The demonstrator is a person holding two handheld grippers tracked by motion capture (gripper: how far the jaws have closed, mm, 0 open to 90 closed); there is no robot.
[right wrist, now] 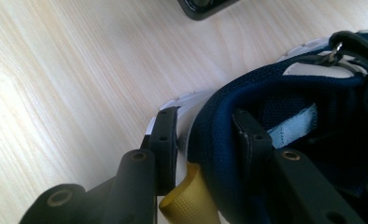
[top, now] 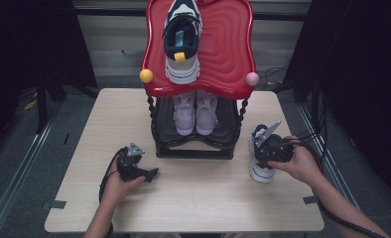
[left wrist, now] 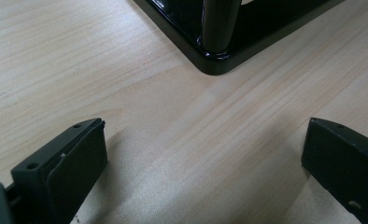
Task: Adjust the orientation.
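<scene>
A navy and white sneaker stands on the table to the right of the shoe rack. My right gripper grips its heel. In the right gripper view, one jaw lies against the white outside of the heel and the other sits inside the navy collar of the sneaker, so the right gripper is shut on the padded heel wall. A yellow pull tab hangs below the jaws. My left gripper rests low over the table by the rack's front left corner. The left gripper is open, with bare wood between its jaws.
The matching sneaker lies on the rack's red top tray. A pink pair sits on the lower black shelf. A yellow ball and a pink ball cap the front posts. The rack's black base corner is just ahead of the left jaws.
</scene>
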